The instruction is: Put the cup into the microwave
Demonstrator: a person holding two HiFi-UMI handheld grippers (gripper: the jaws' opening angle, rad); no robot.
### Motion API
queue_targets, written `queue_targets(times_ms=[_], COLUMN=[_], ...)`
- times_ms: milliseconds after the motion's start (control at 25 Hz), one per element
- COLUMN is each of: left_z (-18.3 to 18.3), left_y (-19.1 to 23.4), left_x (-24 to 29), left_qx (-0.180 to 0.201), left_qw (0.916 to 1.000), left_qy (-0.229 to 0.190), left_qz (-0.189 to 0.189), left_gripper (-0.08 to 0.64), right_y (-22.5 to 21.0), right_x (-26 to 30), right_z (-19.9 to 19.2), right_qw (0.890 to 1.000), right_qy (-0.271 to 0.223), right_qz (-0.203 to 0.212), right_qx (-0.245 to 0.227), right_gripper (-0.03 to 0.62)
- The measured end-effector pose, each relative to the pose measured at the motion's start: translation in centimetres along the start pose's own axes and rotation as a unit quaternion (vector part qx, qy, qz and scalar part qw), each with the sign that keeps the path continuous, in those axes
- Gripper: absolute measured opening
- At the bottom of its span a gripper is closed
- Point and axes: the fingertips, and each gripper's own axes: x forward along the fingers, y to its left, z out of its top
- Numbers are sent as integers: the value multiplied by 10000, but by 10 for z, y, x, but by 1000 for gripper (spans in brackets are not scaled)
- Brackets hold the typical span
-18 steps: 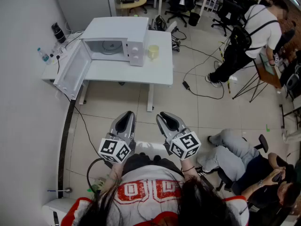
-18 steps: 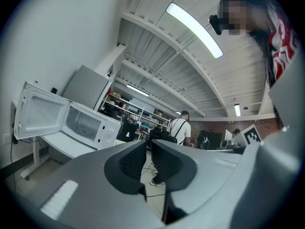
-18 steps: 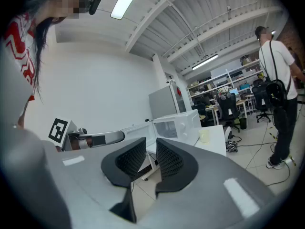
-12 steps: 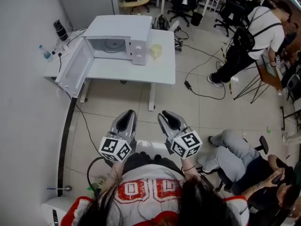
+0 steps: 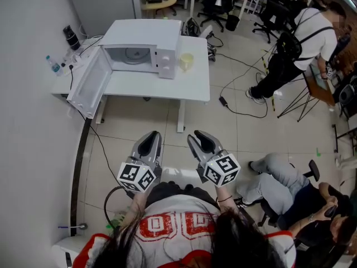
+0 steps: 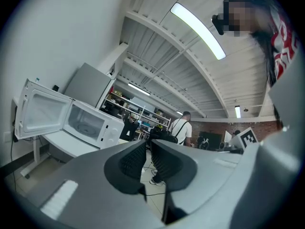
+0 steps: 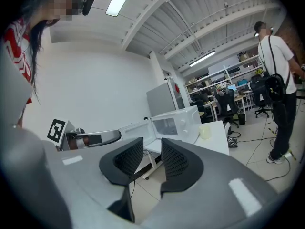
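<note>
Cup (image 5: 186, 61), pale yellow, stood upright on the white surface (image 5: 167, 85), just beside the microwave (image 5: 142, 46) at that unit's 3 o'clock and outside its cavity. The right gripper view showed it (image 7: 205, 131) in the same place, beside the control side of the microwave (image 7: 174, 124). The microwave door (image 5: 86, 82) was swung fully open toward 8 o'clock, and the turntable was visible inside.

Left gripper (image 5: 149, 143) was held at chest height, well apart from the surface, with the cup near its 12 o'clock. In its own view the left gripper (image 6: 148, 149) showed the ribbed pads drawn nearly together, with only a thin slit between them and nothing in it.

Right gripper (image 5: 203, 142) was held just beside the left, at its 3 o'clock. In its own view the right gripper (image 7: 152, 159) showed the jaws a little way apart, a wider gap than on the left, and empty. It touched nothing.

Each gripper carried a cube with black-and-white square markers. White print on the operator's red shirt (image 5: 175, 228) was partly hidden and could not be read. Microwave panel lettering was too small to read.

A clear bottle (image 5: 53, 66) stood at the surface's 9 o'clock end. A standing person (image 5: 301, 43) was at 2 o'clock and a seated person (image 5: 284, 188) at 4 o'clock.
</note>
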Motion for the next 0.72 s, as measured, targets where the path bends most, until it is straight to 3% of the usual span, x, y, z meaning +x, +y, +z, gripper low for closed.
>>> queue_targets(times_ms=[720], left_z=[-9], left_y=[6], left_x=[21], left_qx=[-163], left_qw=[9991], left_qy=[200], left_qz=[-349], left_gripper=[17], right_y=[-24], right_x=[7], right_z=[-1], right_qw=[9988], right_qy=[30], right_qz=[-490], right_qx=[-5], right_gripper=[126])
